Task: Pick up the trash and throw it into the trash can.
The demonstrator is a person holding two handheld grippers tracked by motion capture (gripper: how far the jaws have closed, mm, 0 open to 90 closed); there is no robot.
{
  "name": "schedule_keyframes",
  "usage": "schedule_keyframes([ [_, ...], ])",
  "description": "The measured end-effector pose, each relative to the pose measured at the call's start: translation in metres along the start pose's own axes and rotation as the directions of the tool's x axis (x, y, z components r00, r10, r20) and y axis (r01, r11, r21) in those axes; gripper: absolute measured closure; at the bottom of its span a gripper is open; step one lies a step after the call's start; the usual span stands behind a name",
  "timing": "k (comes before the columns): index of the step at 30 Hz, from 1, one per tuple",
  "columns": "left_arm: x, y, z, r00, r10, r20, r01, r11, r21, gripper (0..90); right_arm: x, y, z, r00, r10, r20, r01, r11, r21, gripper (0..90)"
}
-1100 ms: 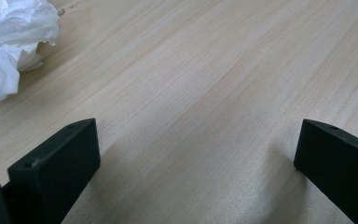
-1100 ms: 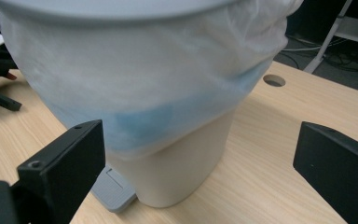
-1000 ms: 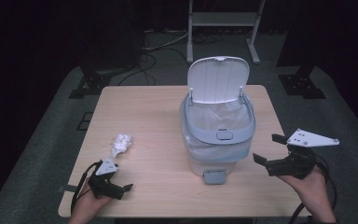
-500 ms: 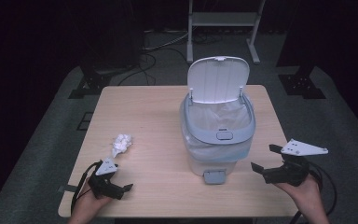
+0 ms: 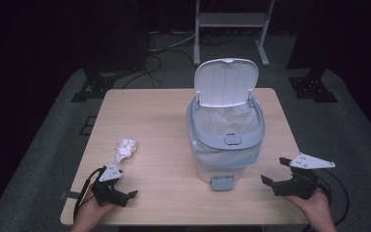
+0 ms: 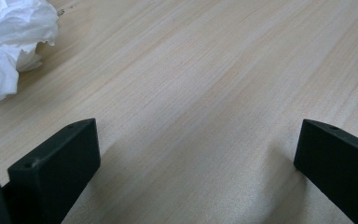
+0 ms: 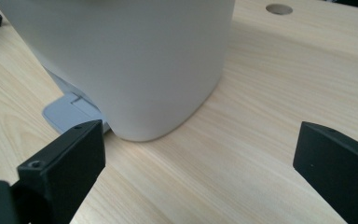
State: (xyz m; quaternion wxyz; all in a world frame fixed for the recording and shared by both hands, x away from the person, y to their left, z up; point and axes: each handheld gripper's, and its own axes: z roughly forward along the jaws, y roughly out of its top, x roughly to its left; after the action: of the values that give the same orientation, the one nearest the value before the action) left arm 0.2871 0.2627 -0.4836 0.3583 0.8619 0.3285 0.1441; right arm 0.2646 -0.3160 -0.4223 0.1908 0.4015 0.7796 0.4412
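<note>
A white pedal bin [image 5: 224,135] with a grey rim stands on the wooden table [image 5: 159,111], its lid [image 5: 226,82] raised and a clear liner inside. A crumpled white paper wad [image 5: 125,148] lies at the front left. My left gripper [image 5: 125,188] rests near the front left edge, just below the wad, jaws wide apart and empty; the paper wad [image 6: 9,42] sits at the upper left of the left gripper view. My right gripper [image 5: 274,171] is open at the front right, close to the bin's base. The bin wall [image 7: 121,60] and its foot pedal [image 7: 70,112] show in the right gripper view.
The bin's pedal [image 5: 221,182] points toward the table's front edge. A cable hole [image 7: 278,9] is in the tabletop beyond the bin. A metal stand [image 5: 232,19] and cables are on the dark floor behind the table.
My right gripper has dropped and moved left toward the bin's base. The left gripper, the paper wad and the bin have stayed put.
</note>
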Motion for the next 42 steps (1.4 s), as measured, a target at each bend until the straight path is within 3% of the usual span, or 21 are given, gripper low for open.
schedule_keyframes([
  [10, 0.000, 0.000, 0.000, 1.0000, 0.000, 0.000, 0.000, 1.0000, 0.000, 0.0, -0.009, -0.021, 0.010, 0.9999, 0.007, 0.010, -0.008, 1.000, 0.028, 1.3],
  [20, 0.000, 0.000, 0.000, 1.0000, 0.000, 0.000, 0.000, 1.0000, 0.001, 0.0, -0.018, -0.044, 0.027, 0.9996, 0.025, 0.012, -0.026, 0.992, 0.126, 1.3],
  [28, 0.000, 0.000, 0.000, 1.0000, -0.003, -0.002, 0.003, 1.0000, 0.001, 0.0, -0.017, -0.050, 0.038, 0.9998, 0.009, 0.017, -0.012, 0.983, 0.186, 1.3],
  [42, -0.004, 0.004, -0.009, 1.0000, -0.001, -0.007, 0.001, 0.9997, -0.025, 0.0, -0.015, -0.051, 0.043, 0.9984, -0.026, 0.051, 0.015, 0.978, 0.207, 0.2],
])
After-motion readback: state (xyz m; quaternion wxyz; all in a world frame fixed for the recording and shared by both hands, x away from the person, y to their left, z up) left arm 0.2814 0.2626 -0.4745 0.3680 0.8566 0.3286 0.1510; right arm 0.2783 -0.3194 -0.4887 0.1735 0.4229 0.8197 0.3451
